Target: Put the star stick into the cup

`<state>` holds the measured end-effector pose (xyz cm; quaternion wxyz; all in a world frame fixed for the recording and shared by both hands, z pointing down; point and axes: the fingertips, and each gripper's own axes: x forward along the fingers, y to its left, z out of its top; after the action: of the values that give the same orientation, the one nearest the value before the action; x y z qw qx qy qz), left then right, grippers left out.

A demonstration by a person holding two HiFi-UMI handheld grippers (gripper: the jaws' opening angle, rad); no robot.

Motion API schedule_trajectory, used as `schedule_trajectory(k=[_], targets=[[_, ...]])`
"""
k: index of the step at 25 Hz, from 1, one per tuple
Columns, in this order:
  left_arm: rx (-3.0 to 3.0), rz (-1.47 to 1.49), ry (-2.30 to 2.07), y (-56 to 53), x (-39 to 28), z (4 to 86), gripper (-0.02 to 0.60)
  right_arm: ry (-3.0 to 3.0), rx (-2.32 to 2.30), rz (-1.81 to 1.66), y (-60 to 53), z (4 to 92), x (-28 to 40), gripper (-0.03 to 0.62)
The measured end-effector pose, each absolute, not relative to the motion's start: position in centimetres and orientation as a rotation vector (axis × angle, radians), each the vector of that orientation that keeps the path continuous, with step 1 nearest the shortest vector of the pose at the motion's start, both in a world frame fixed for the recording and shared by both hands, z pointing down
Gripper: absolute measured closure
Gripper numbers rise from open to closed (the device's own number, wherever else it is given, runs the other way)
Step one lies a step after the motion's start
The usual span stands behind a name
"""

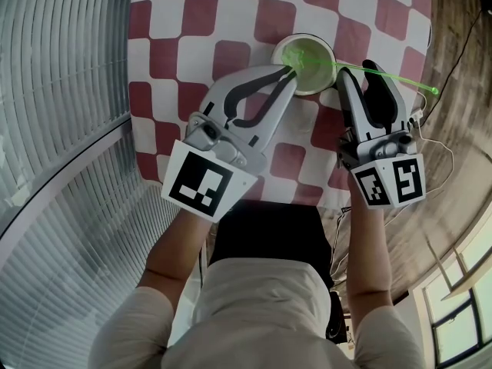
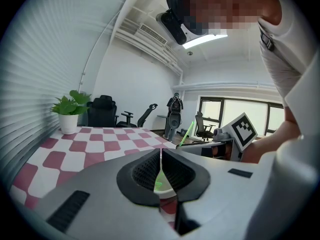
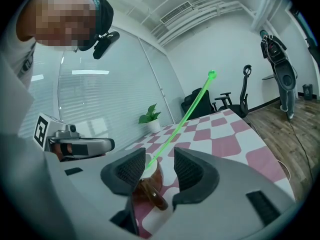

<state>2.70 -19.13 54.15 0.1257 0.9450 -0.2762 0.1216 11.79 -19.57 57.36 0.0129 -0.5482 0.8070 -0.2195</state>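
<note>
While the left gripper [image 1: 290,71] pinches the cup [image 1: 304,64] by its rim, the right gripper [image 1: 356,69] gapes wide; the stick [image 1: 388,76] slants rightward from the cup, ungripped between those jaws.

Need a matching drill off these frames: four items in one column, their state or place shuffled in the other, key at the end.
Column A
1. left gripper
2. right gripper
3. star stick
4. potted plant

Column B
a. leaning out of the cup
b. open, pressing on nothing
c. at the far corner of the table
d. shut on the cup's rim

Pairs: 1-d, 2-b, 3-a, 4-c
</note>
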Motion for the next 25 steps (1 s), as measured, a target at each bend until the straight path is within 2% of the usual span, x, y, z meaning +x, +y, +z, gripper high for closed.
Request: schedule_trajectory(k=[12,25], targets=[[2.814,0.410,-0.736,-15.7,3.9,53.2,0.546,2.555,-1.777,-0.631,-16.0,56.0,13.0,0.430],[2.807,0.244,-0.765,-13.3,3.9,45.4,0.548,2.622,-1.766,-0.435,-12.2,46.9,12.3,0.524]])
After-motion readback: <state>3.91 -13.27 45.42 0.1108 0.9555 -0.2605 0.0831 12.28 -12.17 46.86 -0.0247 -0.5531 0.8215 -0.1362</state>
